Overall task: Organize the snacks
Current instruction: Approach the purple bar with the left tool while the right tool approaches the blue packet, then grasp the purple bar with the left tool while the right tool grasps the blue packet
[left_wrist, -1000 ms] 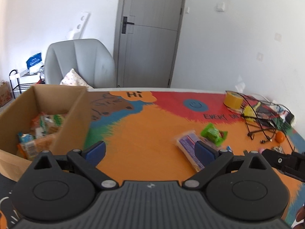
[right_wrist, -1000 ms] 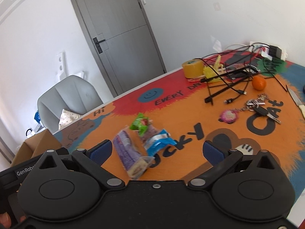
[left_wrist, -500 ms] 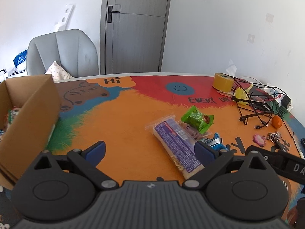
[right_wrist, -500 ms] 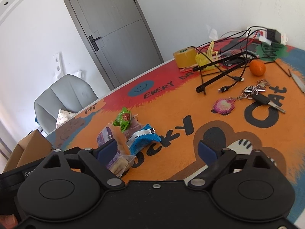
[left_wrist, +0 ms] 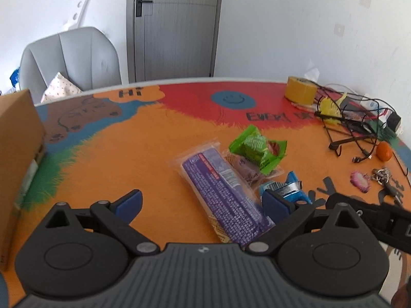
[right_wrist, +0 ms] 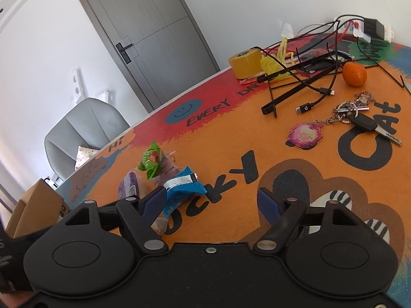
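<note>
— Where are they in the tidying?

— Between trips, I'd say. The cardboard box (left_wrist: 18, 154) stands at the left edge of the tabletop (left_wrist: 128, 159), and a small heap of snacks lies well apart from it: a long purple packet (left_wrist: 223, 187), a green wrapper (left_wrist: 257, 148) leaning on a brownish one, and a blue packet (right_wrist: 185, 187) at the near end.

— And the tongs?

— The left tongs (left_wrist: 203, 202) are spread wide and empty, hanging over the near end of the purple packet, which lies between the jaws, untouched. The right tongs (right_wrist: 212, 200) are narrowing, with only bare tabletop between the jaws; the blue packet sits against the outside of its left finger (right_wrist: 154, 200).

— So what next?

— Probably a pickup. The left pair needs to sink until its pads flank the purple packet across its width, then close. The right would have to shift left to get around the blue one.
</note>
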A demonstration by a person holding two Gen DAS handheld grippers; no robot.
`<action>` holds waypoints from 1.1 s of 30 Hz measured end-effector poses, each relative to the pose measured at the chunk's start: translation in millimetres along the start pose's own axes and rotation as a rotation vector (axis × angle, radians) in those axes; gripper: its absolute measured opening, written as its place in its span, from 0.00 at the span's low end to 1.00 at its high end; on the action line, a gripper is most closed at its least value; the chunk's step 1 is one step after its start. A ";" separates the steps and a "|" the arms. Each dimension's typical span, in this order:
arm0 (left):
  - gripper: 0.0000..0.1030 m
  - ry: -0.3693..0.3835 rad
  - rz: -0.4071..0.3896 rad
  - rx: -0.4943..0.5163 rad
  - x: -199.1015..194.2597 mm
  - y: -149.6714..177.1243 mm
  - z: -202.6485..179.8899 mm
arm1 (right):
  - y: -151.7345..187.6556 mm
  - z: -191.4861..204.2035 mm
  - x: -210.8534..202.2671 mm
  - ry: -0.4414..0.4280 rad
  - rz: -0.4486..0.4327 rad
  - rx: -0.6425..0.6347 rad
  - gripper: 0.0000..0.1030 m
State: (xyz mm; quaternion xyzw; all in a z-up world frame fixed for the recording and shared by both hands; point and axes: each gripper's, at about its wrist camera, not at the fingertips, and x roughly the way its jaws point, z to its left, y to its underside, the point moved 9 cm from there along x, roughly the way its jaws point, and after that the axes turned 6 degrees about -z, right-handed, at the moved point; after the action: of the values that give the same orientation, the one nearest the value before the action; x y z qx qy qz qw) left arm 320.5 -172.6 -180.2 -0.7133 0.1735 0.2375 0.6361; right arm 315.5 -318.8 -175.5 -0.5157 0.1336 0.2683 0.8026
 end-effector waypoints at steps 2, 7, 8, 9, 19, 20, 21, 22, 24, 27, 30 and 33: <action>0.96 0.004 0.003 -0.005 3.6 0.4 -1.0 | 0.9 -0.8 2.9 0.001 0.003 0.003 0.75; 0.93 0.031 0.028 -0.034 8.9 5.7 2.3 | 1.3 2.0 11.1 -0.013 0.013 0.015 0.75; 0.93 0.035 0.030 -0.040 9.7 6.7 4.0 | 1.6 3.3 13.0 -0.015 0.015 0.013 0.75; 0.92 0.032 0.031 -0.041 10.5 7.2 6.0 | 1.9 4.4 15.0 -0.009 0.017 0.007 0.75; 0.34 0.023 0.018 -0.070 11.0 1.9 21.8 | 3.9 17.3 28.2 0.000 0.024 -0.025 0.76; 0.34 0.027 0.018 -0.075 10.5 1.7 22.7 | 4.6 19.2 29.9 0.006 0.026 -0.034 0.76; 0.34 0.028 0.017 -0.077 9.9 1.7 23.8 | 5.0 21.0 31.1 0.012 0.026 -0.043 0.76; 0.33 0.025 0.014 -0.077 9.1 1.7 25.9 | 5.1 23.0 32.3 0.016 0.025 -0.053 0.76; 0.33 0.019 0.013 -0.081 8.0 1.6 30.6 | 4.7 27.8 34.1 0.011 0.023 -0.064 0.76; 0.32 0.015 0.013 -0.088 6.7 0.4 37.4 | 4.0 35.2 38.2 0.009 0.024 -0.078 0.76; 0.32 0.004 0.013 -0.088 3.6 -0.5 44.2 | 4.5 41.5 42.7 0.027 0.020 -0.117 0.76; 0.32 -0.005 0.011 -0.083 -0.3 -0.4 49.5 | 7.8 46.8 46.5 0.041 0.024 -0.159 0.70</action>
State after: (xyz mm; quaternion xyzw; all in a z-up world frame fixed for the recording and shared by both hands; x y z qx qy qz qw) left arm 314.7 -123.6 -183.6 -0.7374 0.1660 0.2499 0.6052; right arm 346.3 -260.5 -184.0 -0.5817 0.1347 0.2770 0.7528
